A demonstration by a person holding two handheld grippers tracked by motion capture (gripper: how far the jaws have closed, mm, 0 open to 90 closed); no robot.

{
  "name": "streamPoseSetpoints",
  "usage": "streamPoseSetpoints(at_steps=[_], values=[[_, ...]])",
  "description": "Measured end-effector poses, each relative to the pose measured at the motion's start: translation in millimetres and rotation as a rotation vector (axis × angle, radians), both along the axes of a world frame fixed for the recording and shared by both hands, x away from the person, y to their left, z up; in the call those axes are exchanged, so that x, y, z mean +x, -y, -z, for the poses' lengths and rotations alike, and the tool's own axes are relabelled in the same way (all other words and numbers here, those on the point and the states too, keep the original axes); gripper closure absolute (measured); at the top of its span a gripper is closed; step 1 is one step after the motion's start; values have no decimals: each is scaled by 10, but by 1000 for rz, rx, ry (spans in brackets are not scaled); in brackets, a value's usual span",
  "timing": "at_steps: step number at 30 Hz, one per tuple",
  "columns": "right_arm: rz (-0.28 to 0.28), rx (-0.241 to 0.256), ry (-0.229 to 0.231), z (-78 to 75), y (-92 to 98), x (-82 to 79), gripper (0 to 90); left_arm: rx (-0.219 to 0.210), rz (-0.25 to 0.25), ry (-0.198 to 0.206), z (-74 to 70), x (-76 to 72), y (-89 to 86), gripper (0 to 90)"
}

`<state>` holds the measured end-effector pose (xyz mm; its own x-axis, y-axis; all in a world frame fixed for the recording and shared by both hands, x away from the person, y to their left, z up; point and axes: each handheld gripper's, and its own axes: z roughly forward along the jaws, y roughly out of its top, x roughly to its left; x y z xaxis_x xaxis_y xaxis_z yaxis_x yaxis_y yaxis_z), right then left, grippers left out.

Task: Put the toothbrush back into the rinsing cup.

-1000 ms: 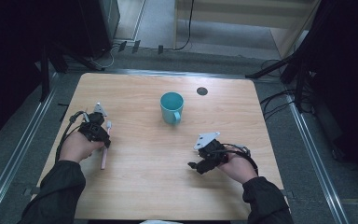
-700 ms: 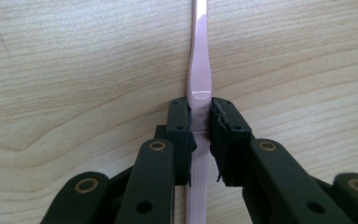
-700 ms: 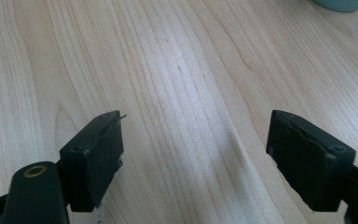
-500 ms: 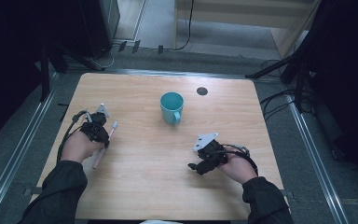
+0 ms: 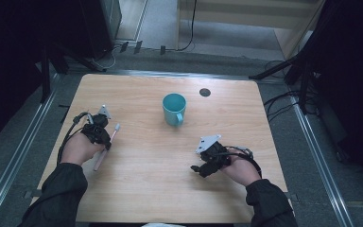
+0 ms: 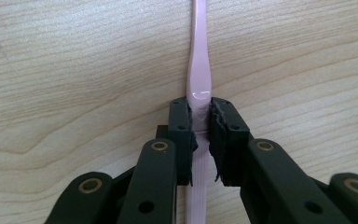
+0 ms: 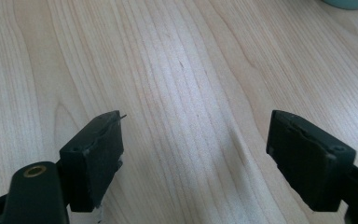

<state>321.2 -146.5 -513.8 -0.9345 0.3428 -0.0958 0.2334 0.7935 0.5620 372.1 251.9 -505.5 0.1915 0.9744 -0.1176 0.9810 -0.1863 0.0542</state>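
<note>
Clamped on the pink toothbrush [image 6: 199,88], the left gripper [image 6: 199,122] pinches its handle between both pads, the brush running forward over the wooden table [image 6: 74,70]. From the high view, this left gripper sits near the table's left edge, the toothbrush angled beside the hand. Right gripper [image 7: 193,154] holds its 2 jaws wide apart over bare wood. 1 teal mug [image 5: 174,109] stands upright near the table's middle, well apart from both.
</note>
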Motion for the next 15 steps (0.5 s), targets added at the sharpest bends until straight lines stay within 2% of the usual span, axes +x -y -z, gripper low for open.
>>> streamPoseSetpoints(at_steps=[12,15], values=[[-5,-5,-1,9,-2,-1,186,-11,6,-7,0,-3,5,794],[-6,-5,0,11,-4,-1,186,-42,12,13,-41,-10,-12,828]])
